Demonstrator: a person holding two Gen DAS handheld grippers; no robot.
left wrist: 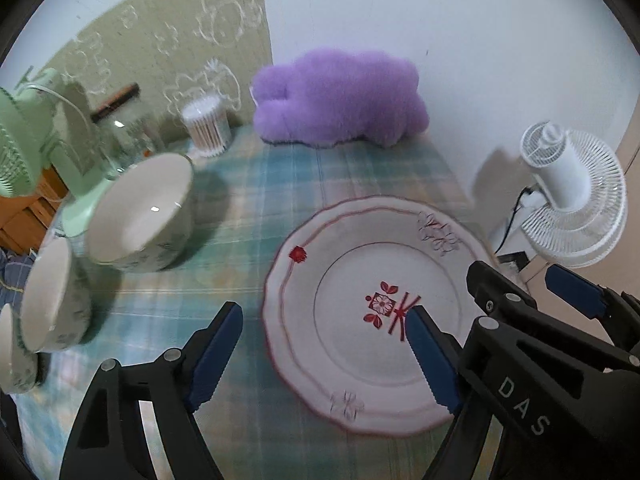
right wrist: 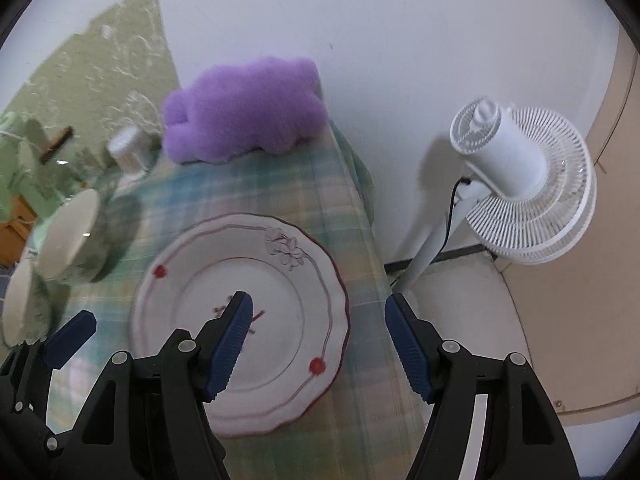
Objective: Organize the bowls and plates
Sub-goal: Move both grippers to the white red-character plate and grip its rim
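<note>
Both grippers stand wide and empty over the plate (left wrist: 372, 312) — left gripper (left wrist: 320, 344) spans its left rim; right gripper (right wrist: 318, 340) its right, probably for lifting together.

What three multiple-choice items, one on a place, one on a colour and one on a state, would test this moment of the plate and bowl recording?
1. Where do the bowls stand relative to the plate in the left wrist view?
A. left of it
B. stacked on it
C. right of it

2. What colour is the plush toy?
A. green
B. purple
C. red

3. How does the right gripper stand?
A. shut on the plate
B. shut on a bowl
C. open, empty

Key: 1 A, bowls sit apart at left; 2 B, its fur is purple; 3 C, nothing is clamped between its pads.
</note>
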